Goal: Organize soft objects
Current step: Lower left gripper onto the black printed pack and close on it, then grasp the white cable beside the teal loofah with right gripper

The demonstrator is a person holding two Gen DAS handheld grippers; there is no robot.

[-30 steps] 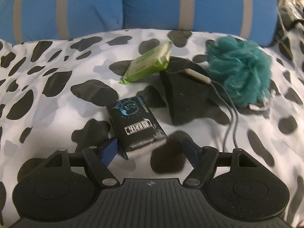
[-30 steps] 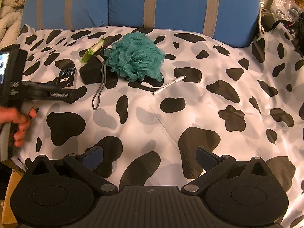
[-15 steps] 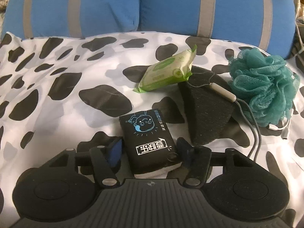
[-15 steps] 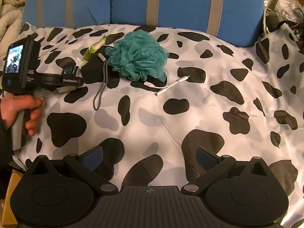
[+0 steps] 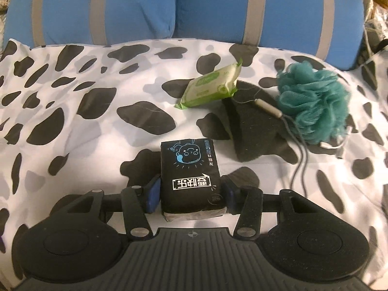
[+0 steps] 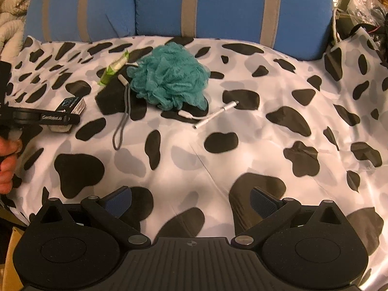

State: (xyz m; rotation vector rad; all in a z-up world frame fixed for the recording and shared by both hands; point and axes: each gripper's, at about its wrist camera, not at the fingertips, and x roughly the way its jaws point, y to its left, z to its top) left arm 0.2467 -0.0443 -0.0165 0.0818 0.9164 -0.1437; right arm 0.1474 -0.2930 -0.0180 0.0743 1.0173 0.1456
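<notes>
Black plastic-wrapped tissue pack (image 5: 190, 174) now sits between the blue pads of the left gripper (image 5: 191, 195), whose jaws are closing onto its sides; a second ago it lay loose ahead of them. Reading: pickup under way. Right gripper (image 6: 191, 200) hovers spread wide, holding nothing. Green wipes packet (image 5: 211, 86), black sponge wedge (image 5: 254, 131) and teal mesh pouf (image 5: 315, 101) cluster far right; cow-print sheet (image 5: 72, 126) lies bare to the left.
</notes>
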